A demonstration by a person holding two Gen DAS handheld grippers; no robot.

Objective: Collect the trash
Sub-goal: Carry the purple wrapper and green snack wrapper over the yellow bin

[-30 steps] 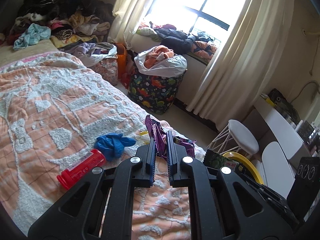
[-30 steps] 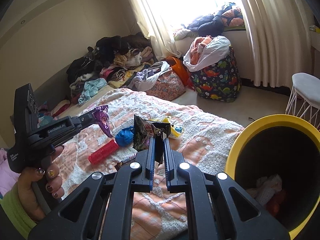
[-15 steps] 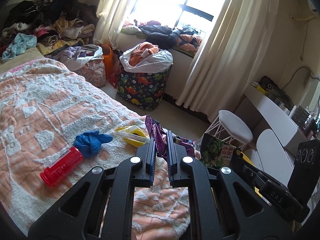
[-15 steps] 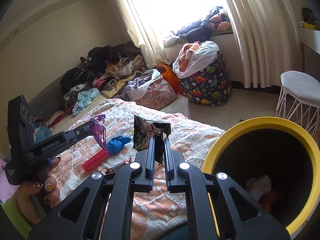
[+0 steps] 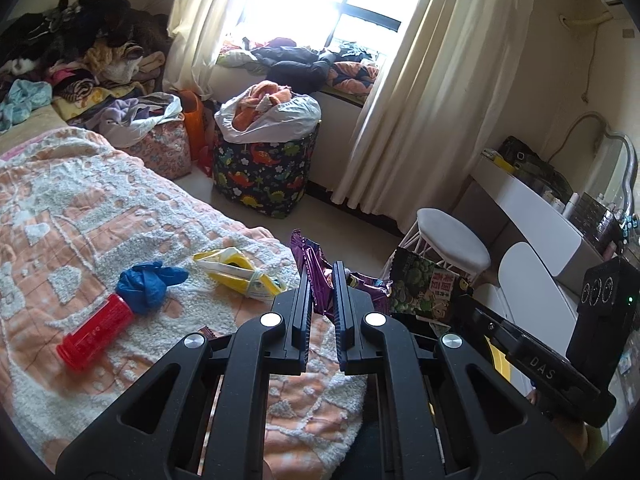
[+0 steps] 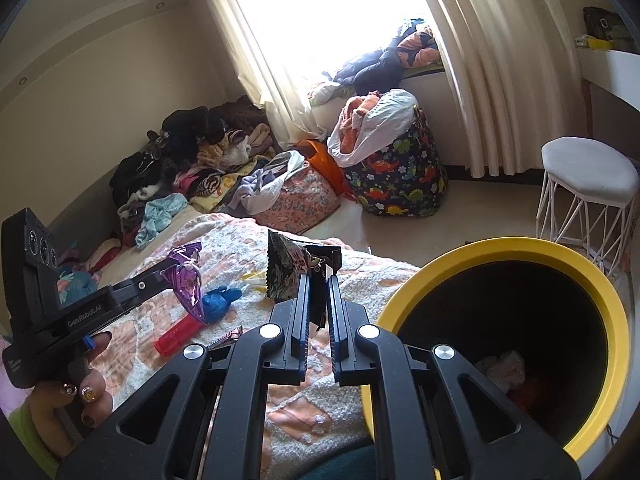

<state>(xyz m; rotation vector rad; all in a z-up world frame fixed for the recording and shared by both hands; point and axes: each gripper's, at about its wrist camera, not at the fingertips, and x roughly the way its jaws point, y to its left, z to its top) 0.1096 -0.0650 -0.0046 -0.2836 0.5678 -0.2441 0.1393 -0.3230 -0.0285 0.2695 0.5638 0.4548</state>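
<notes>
Purple wrapper [image 5: 316,276]: pinched between the narrowed jaws of the left gripper [image 5: 323,280], standing up out of them, held in the air above the bed edge; also seen from the right wrist view [image 6: 188,280].
Green snack bag [image 5: 424,292]: clamped in the right gripper [image 6: 316,280], dark side toward its own camera [image 6: 288,272], long axis roughly upright, top edge above the fingertips.
Yellow-rimmed bin [image 6: 404,292]: stood just right of the right gripper, mouth tilted toward the camera, some trash already inside at the bottom.
Key relation: bin lay to the right of both tools; right gripper was nearer, its bag just beside the rim but not yet over the opening. Left gripper was farther out, on the bed side.
Tool state: both jaw pairs were almost together, each gripping a wrapper; neither slack.
Judgement, next move: right gripper likely needs a short shift rightward over the mouth before release; left must cross farther.
Risk: light foil could cling to a pad or drift outside the rim.
Left on the bed [image 5: 80,208]: red cylinder [image 5: 94,334], blue crumpled glove [image 5: 150,286], yellow wrapper [image 5: 236,272], small brown wrapper [image 6: 228,336] near the gripper base.
Progress: judged partway; several pieces were still uncollected.
</notes>
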